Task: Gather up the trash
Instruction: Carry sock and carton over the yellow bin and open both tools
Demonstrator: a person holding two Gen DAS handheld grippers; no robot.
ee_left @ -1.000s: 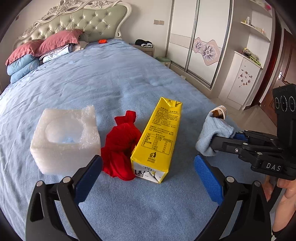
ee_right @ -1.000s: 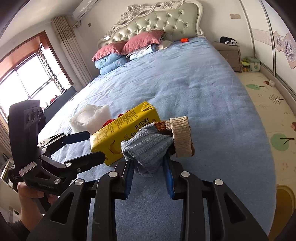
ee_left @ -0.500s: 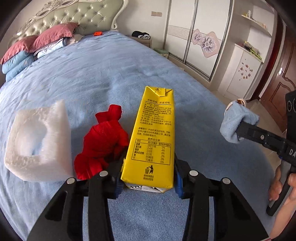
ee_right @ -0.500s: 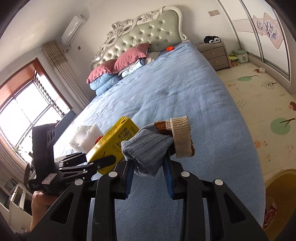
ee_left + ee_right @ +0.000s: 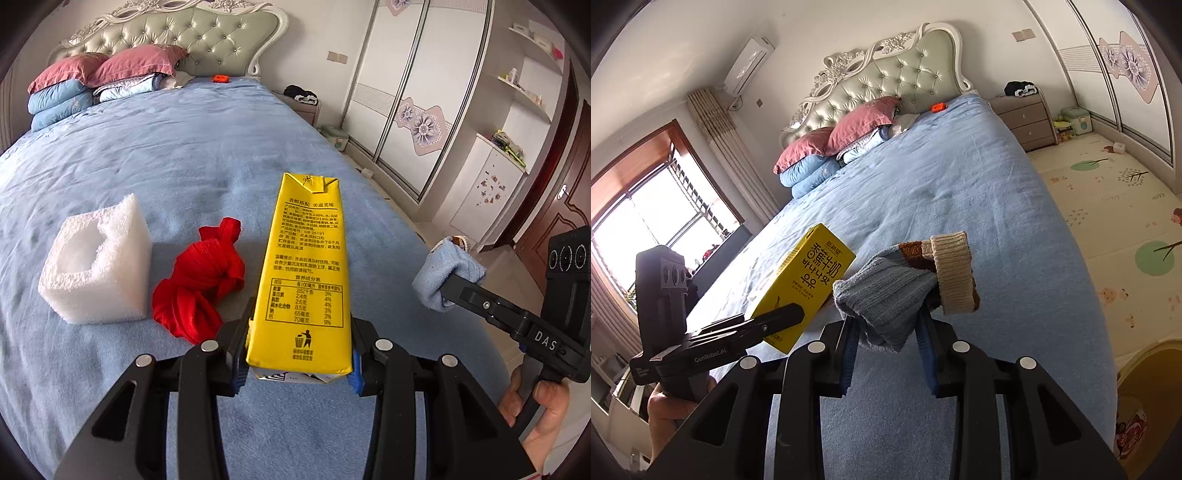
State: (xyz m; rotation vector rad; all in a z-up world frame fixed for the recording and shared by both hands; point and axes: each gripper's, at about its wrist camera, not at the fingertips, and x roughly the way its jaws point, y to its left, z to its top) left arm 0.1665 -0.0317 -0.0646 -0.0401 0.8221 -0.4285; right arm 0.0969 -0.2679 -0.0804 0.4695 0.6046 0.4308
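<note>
My left gripper (image 5: 298, 360) is shut on a yellow milk carton (image 5: 306, 273) and holds it lifted above the blue bed (image 5: 184, 155). The carton also shows in the right wrist view (image 5: 805, 288), held by the left gripper (image 5: 775, 319). My right gripper (image 5: 888, 350) is shut on a light blue sock with a beige cuff (image 5: 905, 291) and holds it in the air over the bed's right side. The sock and right gripper show in the left wrist view (image 5: 443, 277). A red knotted cloth (image 5: 199, 284) and a white foam block (image 5: 98, 266) lie on the bed.
Pillows and folded quilts (image 5: 92, 85) sit by the headboard, with a small orange object (image 5: 221, 78) near them. A nightstand (image 5: 1023, 118) and wardrobe (image 5: 424, 92) stand to the right of the bed. A patterned floor mat (image 5: 1115, 206) lies beside the bed.
My left gripper closed on the yellow carton and lifted it off the bed. My right gripper kept hold of the sock and rose higher.
</note>
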